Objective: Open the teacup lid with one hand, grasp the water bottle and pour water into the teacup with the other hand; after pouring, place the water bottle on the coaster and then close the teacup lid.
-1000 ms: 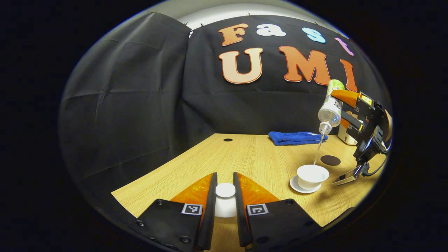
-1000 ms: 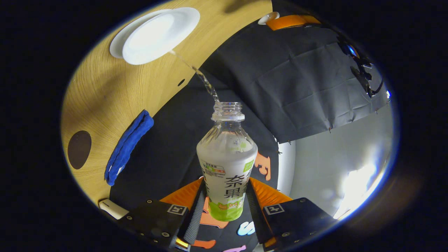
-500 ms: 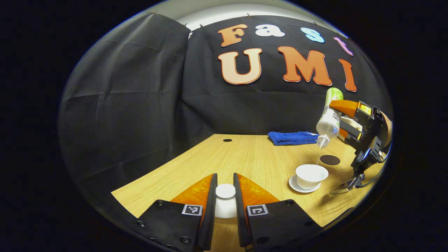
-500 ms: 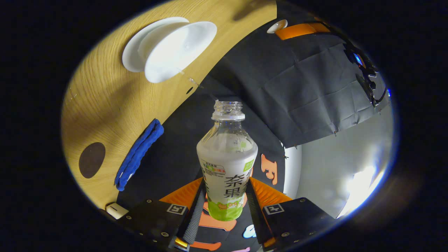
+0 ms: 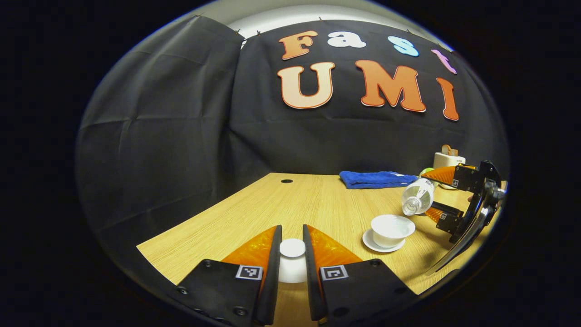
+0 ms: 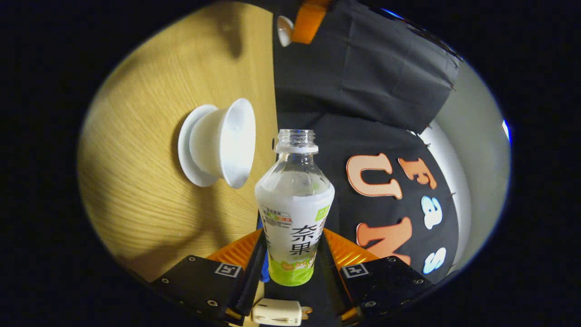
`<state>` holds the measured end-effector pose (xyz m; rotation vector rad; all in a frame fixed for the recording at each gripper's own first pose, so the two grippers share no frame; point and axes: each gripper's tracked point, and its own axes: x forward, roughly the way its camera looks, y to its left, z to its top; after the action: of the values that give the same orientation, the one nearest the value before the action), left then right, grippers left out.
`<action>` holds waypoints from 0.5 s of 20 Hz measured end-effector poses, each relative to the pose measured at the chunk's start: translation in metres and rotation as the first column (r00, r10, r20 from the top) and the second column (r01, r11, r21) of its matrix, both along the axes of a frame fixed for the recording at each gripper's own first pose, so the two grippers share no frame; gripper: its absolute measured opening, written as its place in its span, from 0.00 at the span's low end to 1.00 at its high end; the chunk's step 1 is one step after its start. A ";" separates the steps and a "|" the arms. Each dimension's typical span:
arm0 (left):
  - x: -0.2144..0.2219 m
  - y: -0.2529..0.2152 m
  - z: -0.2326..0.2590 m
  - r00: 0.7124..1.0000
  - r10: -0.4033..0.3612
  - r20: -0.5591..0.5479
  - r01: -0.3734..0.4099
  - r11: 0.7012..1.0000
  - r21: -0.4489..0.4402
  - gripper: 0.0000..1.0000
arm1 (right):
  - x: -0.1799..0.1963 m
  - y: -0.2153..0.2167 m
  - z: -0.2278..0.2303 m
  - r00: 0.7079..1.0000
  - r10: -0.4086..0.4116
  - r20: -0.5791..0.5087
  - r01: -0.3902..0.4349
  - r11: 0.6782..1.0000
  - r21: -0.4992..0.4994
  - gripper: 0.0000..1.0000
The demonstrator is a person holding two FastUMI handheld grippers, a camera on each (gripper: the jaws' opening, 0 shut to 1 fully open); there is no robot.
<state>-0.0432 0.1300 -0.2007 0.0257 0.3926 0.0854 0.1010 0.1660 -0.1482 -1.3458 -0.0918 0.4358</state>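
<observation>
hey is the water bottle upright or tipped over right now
Tipped, roughly on its side. The water bottle lies near horizontal in the right gripper, open neck toward the teacup; no stream shows.

Two gripper cameras, both taking in the teacup

My left gripper view is sitting low over the table (image 5: 317, 200), facing the back wall, with the teacup (image 5: 392, 229) well off to its right; my right gripper view is looking sideways, rolled over, with the teacup (image 6: 222, 143) near, just left of its centre.

Setting was a staged recording booth: black cloth wall (image 5: 172, 136) at 12 o'clock behind a bare wood-grain table (image 5: 281, 209).
</observation>
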 end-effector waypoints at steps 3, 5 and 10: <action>0.001 -0.013 0.007 1.000 -0.020 0.019 0.021 1.000 -0.006 0.32 | -0.001 -0.006 -0.010 0.983 -0.074 -0.169 0.114 0.964 0.241 0.66; 0.003 -0.022 0.009 0.999 -0.036 0.023 0.036 0.999 0.001 0.32 | -0.003 -0.009 -0.011 0.964 -0.112 -0.243 0.198 0.909 0.368 0.66; 0.004 -0.038 0.012 0.998 -0.064 0.027 0.064 0.998 0.009 0.32 | 0.004 -0.019 -0.027 0.900 -0.149 -0.410 0.383 0.719 0.579 0.66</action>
<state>-0.0388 0.0918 -0.1888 0.0451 0.3643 0.0245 0.1048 0.1472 -0.1749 -0.5579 0.2280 0.3306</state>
